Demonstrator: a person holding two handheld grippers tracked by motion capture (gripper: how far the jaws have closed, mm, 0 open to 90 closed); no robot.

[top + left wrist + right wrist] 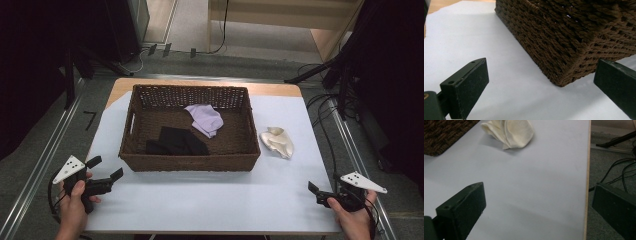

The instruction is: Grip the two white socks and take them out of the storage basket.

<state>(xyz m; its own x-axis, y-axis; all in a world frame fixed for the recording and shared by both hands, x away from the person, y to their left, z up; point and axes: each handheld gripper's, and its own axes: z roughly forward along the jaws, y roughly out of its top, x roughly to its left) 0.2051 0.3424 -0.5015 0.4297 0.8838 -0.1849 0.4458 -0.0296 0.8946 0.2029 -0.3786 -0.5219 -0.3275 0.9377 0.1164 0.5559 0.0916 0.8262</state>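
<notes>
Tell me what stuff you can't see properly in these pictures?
- Black cloth in the basket: high view, too dark to tell its folds.
- Cream cloth: right gripper view, top cut off by the edge.
- Basket's inside: left gripper view, hidden behind its woven wall.

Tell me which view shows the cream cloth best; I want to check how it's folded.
The right gripper view: the cream cloth lies close ahead on the white sheet, its folds plain. The high view shows it small, right of the wicker basket. The left gripper view faces the basket's corner instead.
</notes>
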